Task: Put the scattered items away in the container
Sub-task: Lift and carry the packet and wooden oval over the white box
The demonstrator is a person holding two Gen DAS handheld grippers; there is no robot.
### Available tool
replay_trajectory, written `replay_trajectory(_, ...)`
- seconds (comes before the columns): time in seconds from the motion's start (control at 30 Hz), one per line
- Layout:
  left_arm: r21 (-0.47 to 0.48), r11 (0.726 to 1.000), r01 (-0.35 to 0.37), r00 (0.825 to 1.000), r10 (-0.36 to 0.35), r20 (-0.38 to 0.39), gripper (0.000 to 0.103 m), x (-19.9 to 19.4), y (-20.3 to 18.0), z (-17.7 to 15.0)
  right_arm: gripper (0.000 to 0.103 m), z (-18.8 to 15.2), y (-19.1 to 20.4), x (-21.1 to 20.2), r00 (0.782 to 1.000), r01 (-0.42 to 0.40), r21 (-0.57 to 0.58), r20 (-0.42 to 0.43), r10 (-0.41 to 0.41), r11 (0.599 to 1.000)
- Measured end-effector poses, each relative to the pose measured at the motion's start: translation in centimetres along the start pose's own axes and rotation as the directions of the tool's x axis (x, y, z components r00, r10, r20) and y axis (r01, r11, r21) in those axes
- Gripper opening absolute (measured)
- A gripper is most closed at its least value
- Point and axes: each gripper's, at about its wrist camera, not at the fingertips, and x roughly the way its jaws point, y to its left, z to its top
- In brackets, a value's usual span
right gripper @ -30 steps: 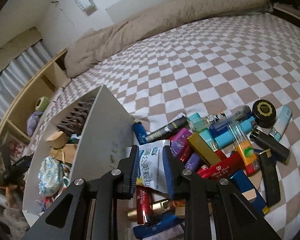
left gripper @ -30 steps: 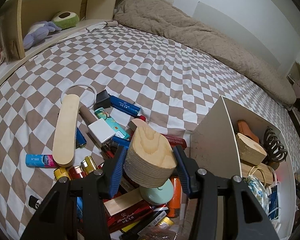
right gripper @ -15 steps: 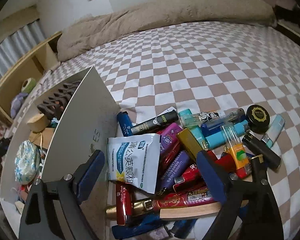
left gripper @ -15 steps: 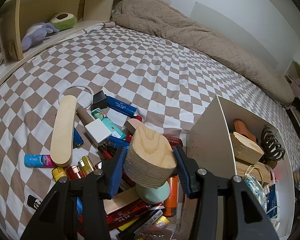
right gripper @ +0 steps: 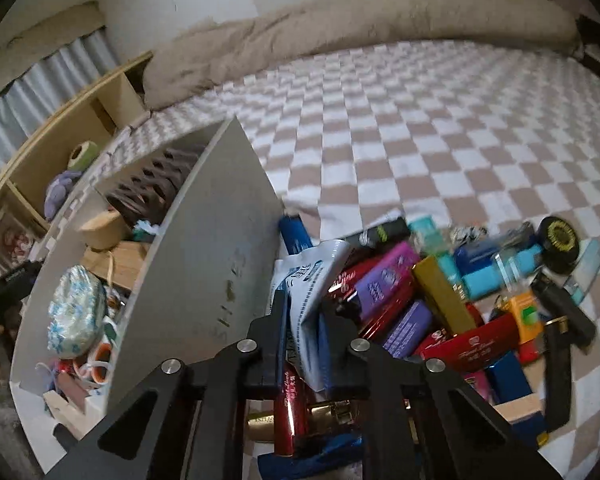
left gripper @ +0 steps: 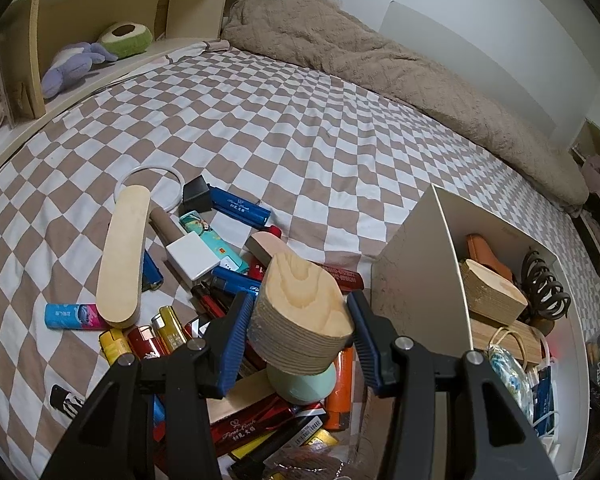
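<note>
Your left gripper (left gripper: 300, 320) pinches a thick oval wooden block (left gripper: 302, 312), pale pine with a swirling grain on top and layered edges, its blue pads pressed against both sides above the heap of lighters and boxes on the checked bedspread (left gripper: 320, 128). Your right gripper (right gripper: 304, 320) has just been closing, and its jaws now squeeze a white sachet (right gripper: 312, 280) printed in blue, crumpled between the pads just right of the container's wall. The white container (left gripper: 416, 264) stands to the right of the wooden block in the left wrist view, its near corner close beside the block, already holding another wooden block, a dark claw clip and a patterned pouch. Far beyond the pile the bedspread lies open up to the beige blanket (left gripper: 380, 60); to the left, a long flat wooden piece (left gripper: 124, 256) and a white ring (left gripper: 150, 168) lie at the pile's edge.
</note>
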Motion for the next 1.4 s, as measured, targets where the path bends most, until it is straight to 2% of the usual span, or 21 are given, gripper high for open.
replay_trajectory(0.13,-0.005,1.000,0.003,1.000,-0.003,0.002,0.049,-0.1,0.2,0.1,0.013,0.5,-3.2,-1.9,0.998,-0.006,0.129,0.064,-0.002,0.992)
replay_trajectory(0.33,-0.007,1.000,0.012,1.000,-0.012,0.014,0.049,-0.5,0.4,0.2,0.013,0.0,-8.4,-4.9,0.989,-0.008,0.313,0.144,-0.039,0.950)
replay_trajectory(0.43,0.001,1.000,0.008,1.000,-0.008,0.021,0.049,-0.7,0.2,0.2,0.013,-0.1,-10.0,-5.9,0.983,0.012,0.372,0.163,-0.078,0.928)
replay_trajectory(0.57,0.015,1.000,0.014,0.999,-0.014,0.032,0.049,-1.1,-0.2,0.2,0.013,-0.1,-10.6,-6.4,0.978,0.027,0.397,0.178,-0.106,0.917)
replay_trajectory(0.8,0.029,0.999,0.037,0.997,-0.039,0.073,0.049,-2.6,-1.0,0.1,0.013,0.7,-8.8,-8.0,0.961,-0.004,0.365,0.260,-0.098,0.931)
replay_trajectory(1.03,0.087,0.993,0.074,0.987,-0.086,0.134,0.049,-4.9,-2.5,-0.2,0.013,1.7,-5.5,-9.4,0.946,-0.020,0.285,0.316,-0.075,0.958)
replay_trajectory(1.27,0.117,0.987,0.108,0.977,-0.127,0.174,0.049,-6.3,-3.5,-0.2,0.013,2.4,-1.0,-10.0,0.937,-0.092,0.195,0.349,0.019,0.976)
replay_trajectory(1.4,0.139,0.982,0.130,0.971,-0.154,0.182,0.049,-6.7,-4.0,-0.4,0.013,2.6,2.0,-9.9,0.938,-0.131,0.124,0.338,0.083,0.984)
